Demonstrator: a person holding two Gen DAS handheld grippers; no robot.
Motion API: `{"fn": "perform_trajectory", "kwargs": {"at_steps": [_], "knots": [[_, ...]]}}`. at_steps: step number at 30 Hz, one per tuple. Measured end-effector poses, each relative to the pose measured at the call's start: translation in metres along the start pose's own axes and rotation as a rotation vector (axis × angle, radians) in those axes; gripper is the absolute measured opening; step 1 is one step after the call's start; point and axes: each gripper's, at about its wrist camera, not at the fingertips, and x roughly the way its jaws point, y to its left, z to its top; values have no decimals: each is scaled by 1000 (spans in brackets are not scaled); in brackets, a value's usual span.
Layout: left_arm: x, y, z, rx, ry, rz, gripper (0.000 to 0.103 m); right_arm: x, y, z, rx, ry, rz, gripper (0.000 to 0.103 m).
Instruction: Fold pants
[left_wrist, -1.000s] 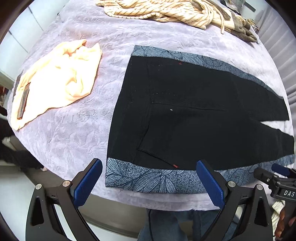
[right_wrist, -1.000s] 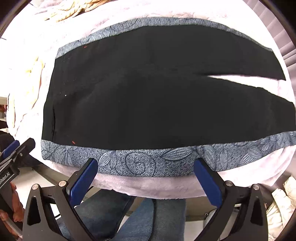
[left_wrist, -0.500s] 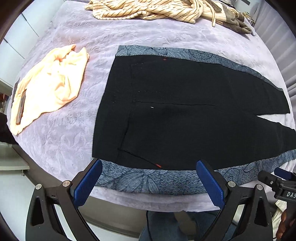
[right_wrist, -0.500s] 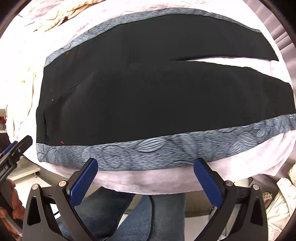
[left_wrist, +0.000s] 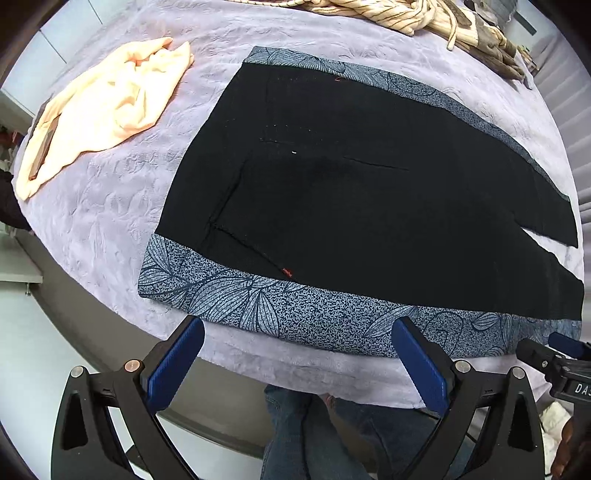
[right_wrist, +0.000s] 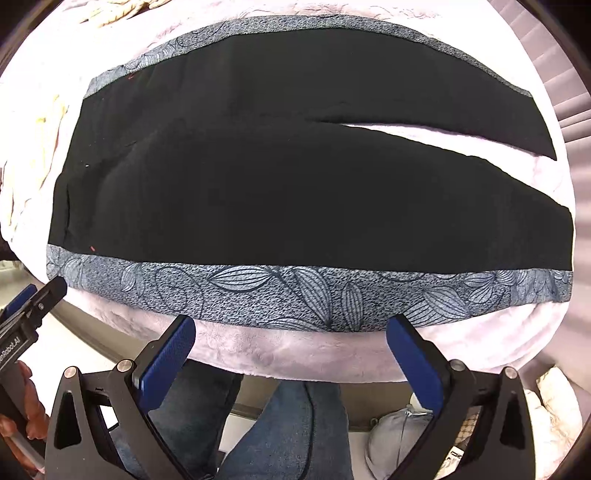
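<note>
The left gripper (left_wrist: 297, 360) hangs over the near edge of the table, its fingers spread wide with nothing between them. Its blue pads (left_wrist: 175, 363) sit just short of the patterned band of the pants (left_wrist: 369, 206). The right gripper (right_wrist: 291, 354) takes the same pose further along that edge, jaws wide and empty, pads (right_wrist: 168, 360) apart from the cloth. Each gripper shows at the margin of the other's view, and part of a hand (right_wrist: 26, 428) grips the left unit's handle in the right wrist view.

The person's legs in blue jeans (right_wrist: 280, 435) stand below the table edge, partly blocked by the gripper frames. The far end of the table is cut off by the fisheye rim. A striped garment (left_wrist: 388, 14) lies there, only partly in frame. A small dark flat item (left_wrist: 44, 147) rests on the peach cloth (left_wrist: 110, 103); its identity cannot be made out.

The pants lie flat on the lilac textured cover (left_wrist: 110, 206), spread lengthwise along the near edge. The body is black; a grey-blue leaf-print band runs down each outer side. The waist points to the left, the two legs to the right, with a narrow wedge of cover showing between the leg ends. Small red stitches mark the pocket corners.
</note>
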Motion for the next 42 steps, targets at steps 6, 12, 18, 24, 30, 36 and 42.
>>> {"fn": "perform_trajectory", "kwargs": {"at_steps": [6,12,18,24,30,36,42], "knots": [[-3,8,13,46,-26,-2,102,-5,5,0,21,-19,41,103],[-5,30,28,61,-53,-1,102,0,14,2,65,-22,58,103],[15,51,35,112,-11,40,102,11,26,-4,127,-15,94,103],[30,49,34,142,10,53,102,19,34,-9,162,-4,93,103],[29,43,26,116,15,69,102,23,27,-12,138,-18,102,103],[37,40,17,133,12,58,102,29,20,-14,169,-45,154,103],[40,59,10,22,2,-153,102,40,5,-20,232,-113,475,101]]}}
